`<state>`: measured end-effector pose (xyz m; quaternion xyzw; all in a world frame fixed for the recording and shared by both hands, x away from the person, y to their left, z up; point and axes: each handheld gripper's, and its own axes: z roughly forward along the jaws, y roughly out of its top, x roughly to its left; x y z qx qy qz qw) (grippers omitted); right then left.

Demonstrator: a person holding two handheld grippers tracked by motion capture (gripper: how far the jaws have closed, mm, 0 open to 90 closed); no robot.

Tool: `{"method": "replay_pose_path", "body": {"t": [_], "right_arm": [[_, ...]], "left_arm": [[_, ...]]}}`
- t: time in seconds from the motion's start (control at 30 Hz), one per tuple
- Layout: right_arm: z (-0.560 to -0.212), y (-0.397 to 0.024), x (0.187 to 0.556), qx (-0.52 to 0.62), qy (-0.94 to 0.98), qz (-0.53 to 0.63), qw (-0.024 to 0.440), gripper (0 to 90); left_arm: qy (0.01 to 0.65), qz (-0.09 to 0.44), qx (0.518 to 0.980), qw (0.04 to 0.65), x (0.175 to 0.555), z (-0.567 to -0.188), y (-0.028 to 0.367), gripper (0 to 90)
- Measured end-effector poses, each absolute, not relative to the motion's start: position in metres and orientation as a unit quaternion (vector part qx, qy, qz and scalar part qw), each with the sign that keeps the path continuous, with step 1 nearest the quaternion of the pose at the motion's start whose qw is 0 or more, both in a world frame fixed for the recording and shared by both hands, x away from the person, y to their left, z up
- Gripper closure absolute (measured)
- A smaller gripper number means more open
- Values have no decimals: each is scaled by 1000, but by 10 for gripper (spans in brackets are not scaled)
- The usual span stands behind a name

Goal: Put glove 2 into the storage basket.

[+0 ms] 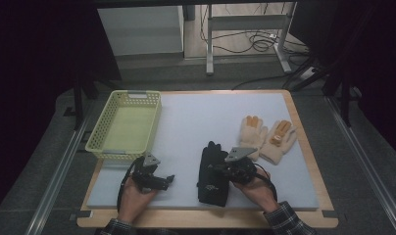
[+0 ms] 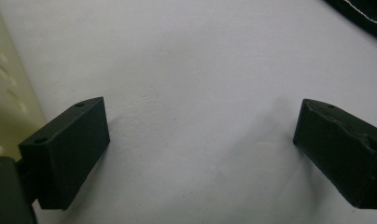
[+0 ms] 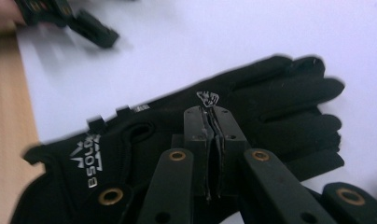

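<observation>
Item in hand: black gloves, a stacked synthetic-fabric pair with silver printed logos, lying flat near the front of the white-padded bench; the right claw hangs just above the back of the top one, jaws pressed together on nothing. The left claw rests over bare pad beside the basket, jaws wide apart and empty. Judged barely begun: the pale-yellow perforated plastic basket holds nothing, and the cream fleecy gloves with orange fingertips lie untouched.
</observation>
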<state>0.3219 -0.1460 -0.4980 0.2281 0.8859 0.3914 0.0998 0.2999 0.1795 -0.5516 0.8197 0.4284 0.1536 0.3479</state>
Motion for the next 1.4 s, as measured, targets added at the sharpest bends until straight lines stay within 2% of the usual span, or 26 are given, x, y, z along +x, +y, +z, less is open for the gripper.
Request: {"method": "replay_pose_path", "body": {"t": [0.03,0.1,0.2,0.27,0.3,0.43,0.63,0.93,1.13,1.27,1.33,1.4], "right_arm": [[-500,-146,322,229,887,388,99,828],[-500,-147,322,230,885,392,102,731],[-498,-143,325,231,885,393,96,536],[-502,-138,328,234,889,378,106,495],[-505,-136,330,233,892,372,109,507],[-519,-132,335,250,888,378,82,791],[-513,-128,328,236,894,366,111,871],[-483,-125,328,216,881,400,132,875],[-480,-121,335,227,870,418,130,874],[-492,-120,338,241,875,406,110,869],[-501,-120,337,244,878,397,109,848],[-508,-121,338,246,879,392,112,758]], "left_arm": [[428,154,820,348,300,-552,179,38],[429,153,820,348,300,-552,179,38],[429,153,820,348,300,-552,179,37],[430,154,819,349,300,-552,179,38],[430,154,818,349,300,-552,179,38],[428,154,820,348,300,-552,179,38],[428,154,820,348,300,-552,179,38],[429,154,819,349,300,-552,179,38],[429,154,818,350,300,-552,179,38],[430,154,818,350,300,-552,179,38],[430,154,818,350,300,-552,179,38],[430,154,818,349,300,-552,179,38]]}}
